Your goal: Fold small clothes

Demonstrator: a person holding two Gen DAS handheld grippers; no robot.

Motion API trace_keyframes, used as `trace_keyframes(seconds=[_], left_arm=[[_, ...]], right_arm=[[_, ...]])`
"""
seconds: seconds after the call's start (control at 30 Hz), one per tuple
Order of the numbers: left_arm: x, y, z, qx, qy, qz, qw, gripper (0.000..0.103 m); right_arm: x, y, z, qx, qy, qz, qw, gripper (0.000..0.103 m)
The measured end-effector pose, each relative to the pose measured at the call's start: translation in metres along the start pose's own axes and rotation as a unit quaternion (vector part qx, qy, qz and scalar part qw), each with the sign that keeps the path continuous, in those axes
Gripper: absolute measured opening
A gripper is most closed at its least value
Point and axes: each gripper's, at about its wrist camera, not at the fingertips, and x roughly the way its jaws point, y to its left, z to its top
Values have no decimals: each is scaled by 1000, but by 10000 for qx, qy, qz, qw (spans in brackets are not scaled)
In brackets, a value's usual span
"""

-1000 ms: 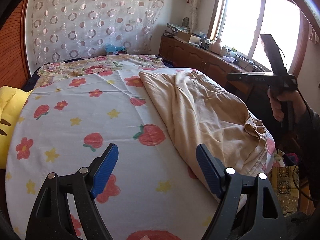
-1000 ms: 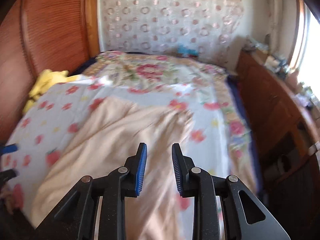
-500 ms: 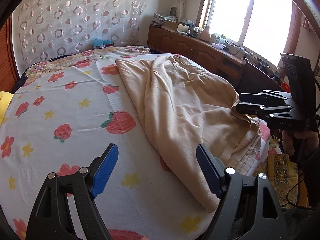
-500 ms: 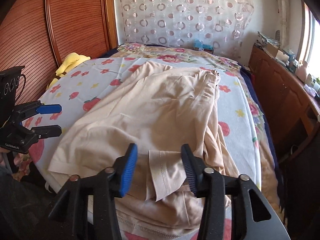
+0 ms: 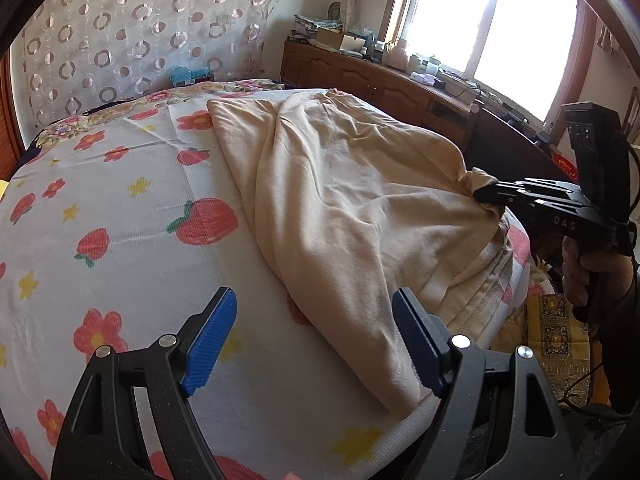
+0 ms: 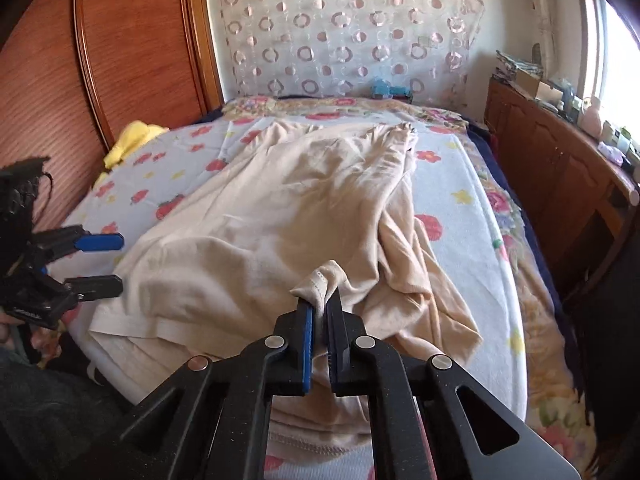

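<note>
A beige garment point(image 5: 352, 208) lies spread and rumpled on a bed with a strawberry and flower sheet point(image 5: 120, 208); it also shows in the right wrist view point(image 6: 288, 216). My right gripper point(image 6: 320, 312) is shut on a bunched hem of the garment near the bed's front edge; it shows in the left wrist view point(image 5: 480, 194) at the garment's right side. My left gripper point(image 5: 316, 340) is open and empty, low over the sheet beside the garment's near left corner; it shows in the right wrist view point(image 6: 104, 264).
A yellow item point(image 6: 132, 140) lies at the bed's far left by the wooden headboard point(image 6: 120, 60). A wooden cabinet point(image 5: 380, 80) with clutter runs under the window on the right. A patterned curtain point(image 6: 340, 32) hangs behind the bed.
My right gripper has closed on the garment's hem and bunched it up. My left gripper has shifted closer to the garment's near corner, still open.
</note>
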Motion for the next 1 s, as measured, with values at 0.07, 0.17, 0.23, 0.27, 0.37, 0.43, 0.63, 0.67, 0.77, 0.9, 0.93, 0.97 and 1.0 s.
trace_keyframes(seconds=[0.07,0.17,0.23,0.27,0.37,0.43,0.63,0.67,0.77,0.9,0.93,0.97,1.0], left_arm=[[0,0,0,-9,-5,-27,10000,81],[1,-2,-1,-25,41,-135,9999,81],[1,-4,-1,-6,61,-153,9999,81],[2,-6,-2,13,77,-176,9998,81],[2,-9,-1,56,103,-183,9998,81],[2,-8,-1,47,118,-181,9998,81],[2,-5,-1,-19,120,-94,9999,81],[1,-5,-1,-29,109,-76,9999,81],[1,-5,-1,-30,85,-17,10000,81],[3,-6,0,14,107,40,9999,81],[3,-6,-1,17,119,38,9999,81],[5,-6,-1,20,135,45,9999,81],[6,-6,-2,25,155,56,9999,81]], right_arm=[[-14,-8,-4,134,-93,7,9999,5],[-38,-17,-9,268,-211,-81,9994,4],[-50,-20,-14,247,-203,-120,9994,3],[-54,-20,-17,202,-153,-179,9995,3],[-57,-20,-25,86,22,-302,9995,3],[-57,-21,-31,55,147,-369,9992,3],[-60,-29,-30,224,245,-378,9987,4],[-62,-29,-25,237,219,-394,9987,5],[-65,-28,-20,226,62,-558,9982,24],[-58,-24,-17,236,-112,-630,9977,46],[-53,-23,-16,226,-125,-600,9979,49],[-49,-21,-15,200,-127,-576,9981,51],[-43,-22,-16,174,-122,-570,9981,53]])
